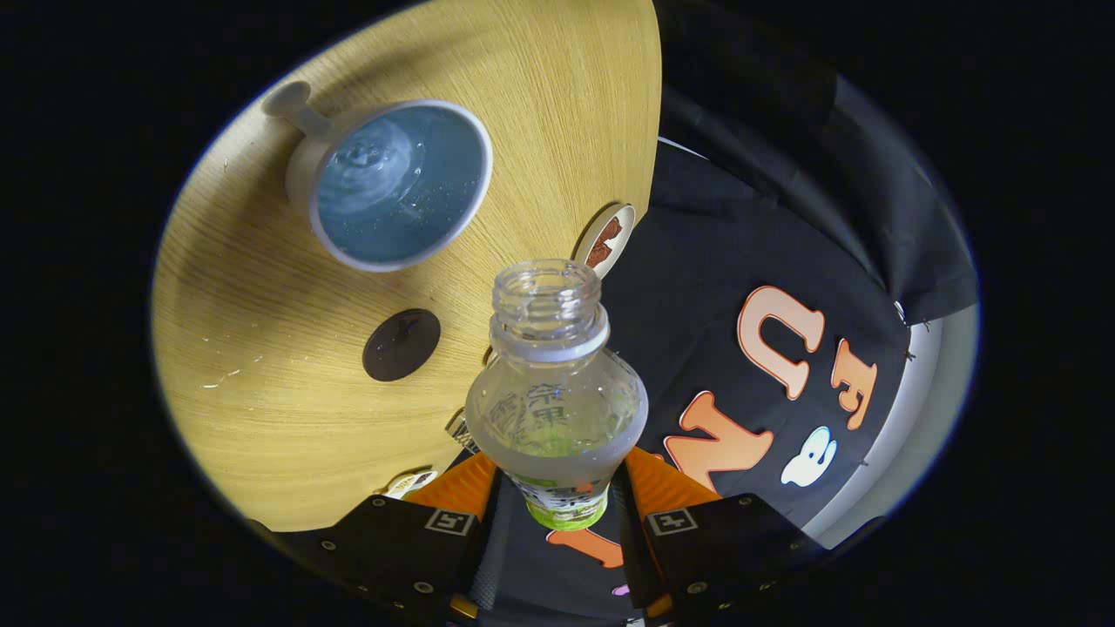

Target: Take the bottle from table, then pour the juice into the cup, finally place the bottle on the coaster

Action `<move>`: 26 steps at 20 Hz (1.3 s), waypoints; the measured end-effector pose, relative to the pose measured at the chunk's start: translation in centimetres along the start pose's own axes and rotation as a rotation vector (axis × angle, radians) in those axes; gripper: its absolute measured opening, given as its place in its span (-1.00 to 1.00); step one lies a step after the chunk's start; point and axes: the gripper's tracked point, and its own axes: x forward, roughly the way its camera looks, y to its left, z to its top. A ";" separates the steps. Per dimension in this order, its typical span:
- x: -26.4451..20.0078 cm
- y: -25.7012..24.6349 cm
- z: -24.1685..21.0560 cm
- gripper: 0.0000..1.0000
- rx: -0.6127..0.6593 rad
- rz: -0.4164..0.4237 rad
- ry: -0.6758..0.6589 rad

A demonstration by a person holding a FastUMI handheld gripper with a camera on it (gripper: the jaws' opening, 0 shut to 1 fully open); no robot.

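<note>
Between the fingers of the gripper (pixel 557 505) sits the uncapped bottle (pixel 556 392), pinched from both sides. Beyond the bottle, the cup (pixel 396 187) holds rippling liquid.

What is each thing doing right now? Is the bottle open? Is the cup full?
bottle: cap off, held between the fingers, nearly empty
gripper: shut on the bottle
cup: standing on the table, holding rippling liquid
dark round coaster: flat on the table, nothing on it
table: a few spilled drops

Print on the bottle (pixel 557 409) (clamped in the claw (pixel 562 489)) is unreadably blurred.
</note>
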 end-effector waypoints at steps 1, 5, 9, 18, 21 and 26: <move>0.0 0.1 0.1 0.14 0.024 0.000 -0.007; -0.1 2.1 0.3 0.15 0.160 0.053 -0.019; -0.3 3.5 0.9 0.15 0.320 0.097 -0.038; -1.7 7.0 1.4 0.16 0.800 0.282 -0.042; -2.1 7.2 1.8 0.16 0.984 0.345 -0.052; -2.7 8.0 1.8 0.16 1.342 0.464 -0.055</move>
